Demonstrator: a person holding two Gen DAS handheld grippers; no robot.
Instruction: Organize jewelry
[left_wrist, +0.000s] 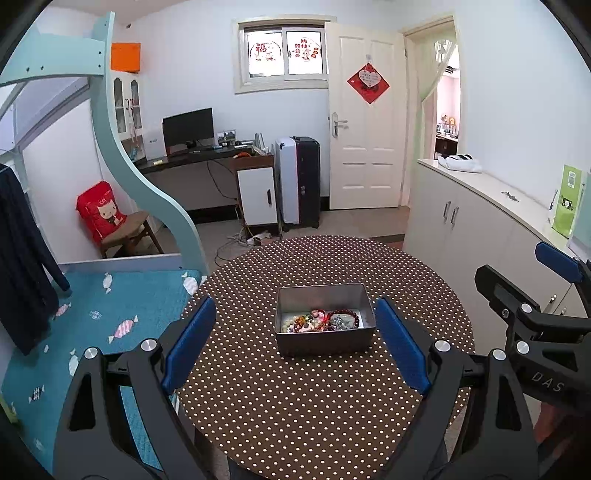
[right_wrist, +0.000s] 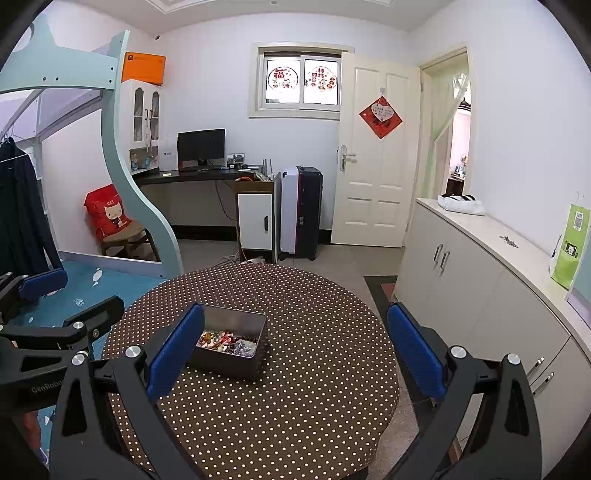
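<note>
Jewelry (left_wrist: 320, 320), a tangle of beads and bracelets, lay inside an open grey metal tin (left_wrist: 325, 343) near the middle of our round polka-dot table (left_wrist: 295, 413). We held the left gripper (left_wrist: 295, 347) and right gripper (right_wrist: 295, 354) above the near edge, both spread wide and pinching nothing. A bed (left_wrist: 92, 332) stood left, white cabinets (left_wrist: 461, 229) right; nothing blocked the tin.

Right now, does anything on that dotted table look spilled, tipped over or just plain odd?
Nothing is spilled or tipped. The metal tin sits flat on the dotted table, turned slightly askew. The only untidy thing is the jewelry inside it: bead bracelets and trinkets heaped together along one side instead of laid out.
</note>
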